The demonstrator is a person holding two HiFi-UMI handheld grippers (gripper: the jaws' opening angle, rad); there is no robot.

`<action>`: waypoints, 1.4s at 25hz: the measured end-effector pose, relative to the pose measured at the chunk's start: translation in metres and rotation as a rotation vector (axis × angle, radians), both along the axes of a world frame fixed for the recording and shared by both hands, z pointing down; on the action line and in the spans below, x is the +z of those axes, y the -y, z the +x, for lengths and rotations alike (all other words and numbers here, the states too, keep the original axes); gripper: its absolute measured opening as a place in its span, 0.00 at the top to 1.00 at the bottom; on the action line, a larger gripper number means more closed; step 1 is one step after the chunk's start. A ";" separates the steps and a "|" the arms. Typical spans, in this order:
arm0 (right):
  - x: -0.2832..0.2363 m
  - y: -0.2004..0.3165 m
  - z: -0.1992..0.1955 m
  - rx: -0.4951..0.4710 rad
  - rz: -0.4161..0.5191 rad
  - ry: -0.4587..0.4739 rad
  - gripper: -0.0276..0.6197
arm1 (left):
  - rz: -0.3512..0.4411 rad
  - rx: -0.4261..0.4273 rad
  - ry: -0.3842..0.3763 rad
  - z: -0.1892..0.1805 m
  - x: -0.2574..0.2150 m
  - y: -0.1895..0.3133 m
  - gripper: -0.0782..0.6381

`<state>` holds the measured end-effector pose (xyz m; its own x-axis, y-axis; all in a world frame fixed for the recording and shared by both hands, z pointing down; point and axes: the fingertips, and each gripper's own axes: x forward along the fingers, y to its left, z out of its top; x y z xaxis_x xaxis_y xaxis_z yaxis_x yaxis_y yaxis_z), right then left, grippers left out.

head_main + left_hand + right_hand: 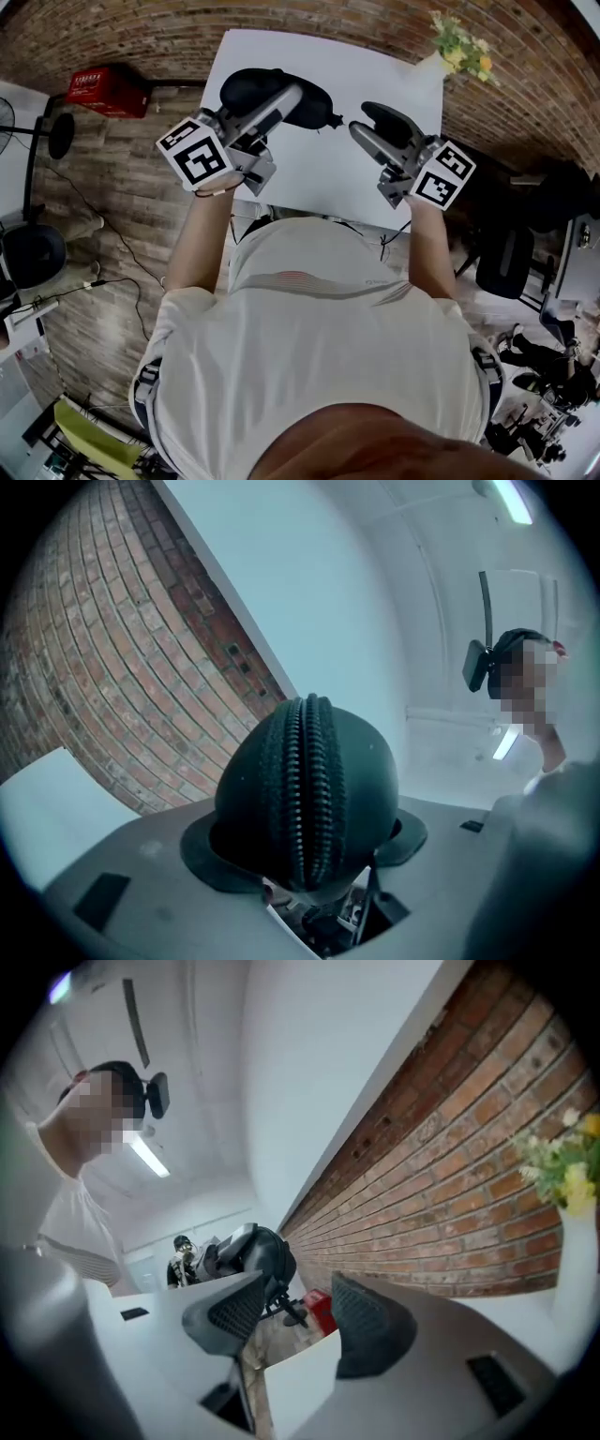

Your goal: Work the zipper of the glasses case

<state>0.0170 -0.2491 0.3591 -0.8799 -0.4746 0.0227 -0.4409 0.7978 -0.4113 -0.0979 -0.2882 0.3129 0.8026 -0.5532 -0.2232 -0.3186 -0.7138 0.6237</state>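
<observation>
Case (246,86) hung just over the table (309,173), its domed shell clamped across by the wide-spread left gripper (278,103). The right gripper (370,125) stood beside it, jaws half apart and empty. Shell judged light, stiff and smooth, so liable to slip. The zipper (305,780) ran along the seam, and the small pull (335,120) on the right end looked the place to pinch.

I'm probably in an office-like lab space. A brick wall (112,28) backs my white table (309,169); cables (112,281) trail over the plank floor (103,178) beside a desk chair (506,267).
</observation>
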 end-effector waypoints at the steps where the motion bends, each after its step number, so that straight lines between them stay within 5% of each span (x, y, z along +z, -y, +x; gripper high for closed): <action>1: 0.000 0.001 0.001 0.035 0.023 -0.024 0.54 | -0.005 -0.031 -0.007 -0.005 -0.002 0.004 0.51; 7: 0.013 -0.009 -0.017 0.094 0.097 -0.177 0.74 | -0.037 -0.148 -0.046 -0.019 -0.007 0.019 0.51; 11: 0.023 -0.010 -0.040 0.083 0.126 -0.259 0.74 | -0.048 -0.154 -0.049 -0.012 -0.004 0.020 0.51; 21: 0.030 -0.002 -0.056 0.098 0.124 -0.294 0.80 | -0.070 -0.160 -0.028 -0.002 0.003 0.019 0.51; 35: 0.040 0.003 -0.053 0.146 0.173 -0.432 0.87 | -0.081 -0.177 0.012 -0.003 0.012 0.016 0.51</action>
<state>-0.0357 -0.2520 0.3992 -0.7313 -0.6217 0.2805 -0.6547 0.7552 -0.0328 -0.1013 -0.3041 0.3250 0.6934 -0.7017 -0.1635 -0.4421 -0.5936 0.6724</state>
